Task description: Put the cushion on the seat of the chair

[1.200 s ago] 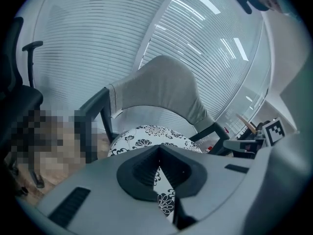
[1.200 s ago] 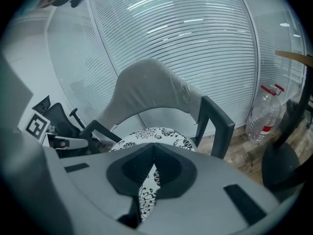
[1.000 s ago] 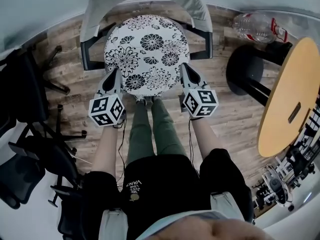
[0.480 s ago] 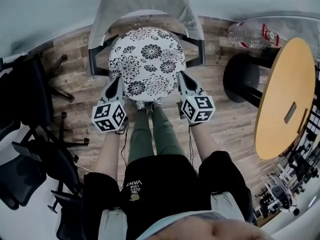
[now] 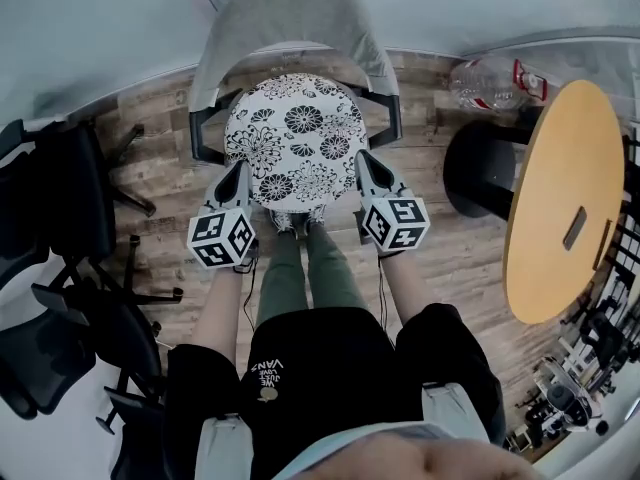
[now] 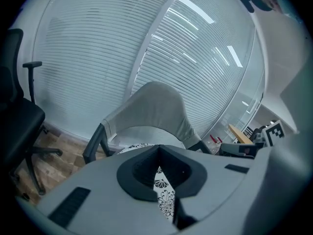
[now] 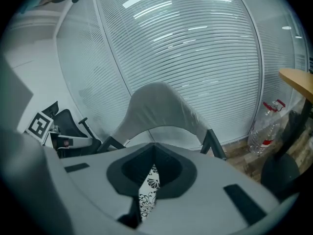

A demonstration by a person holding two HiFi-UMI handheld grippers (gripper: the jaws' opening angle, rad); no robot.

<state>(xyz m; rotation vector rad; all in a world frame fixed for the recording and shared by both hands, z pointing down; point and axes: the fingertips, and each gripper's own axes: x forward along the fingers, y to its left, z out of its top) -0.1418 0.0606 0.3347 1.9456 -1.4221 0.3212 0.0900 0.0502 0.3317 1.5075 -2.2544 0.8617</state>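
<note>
A round white cushion (image 5: 295, 138) with black flowers hangs level between my two grippers, over the seat of a grey chair (image 5: 285, 23) with black arms. My left gripper (image 5: 240, 173) is shut on the cushion's near left edge. My right gripper (image 5: 362, 163) is shut on its near right edge. In the left gripper view the flowered fabric (image 6: 164, 195) shows pinched between the jaws, with the chair's backrest (image 6: 156, 106) beyond. The right gripper view gives the same: fabric (image 7: 148, 192) in the jaws, backrest (image 7: 156, 106) ahead. The seat is mostly hidden under the cushion.
A round wooden table (image 5: 565, 198) on a black foot (image 5: 480, 168) stands to the right, with a plastic bottle (image 5: 490, 78) on the floor behind it. Black office chairs (image 5: 50, 228) crowd the left side. A glass wall with blinds runs behind the grey chair.
Both grippers have risen together with the cushion still held. In the head view the cushion looks smaller and more of the chair's backrest shows.
</note>
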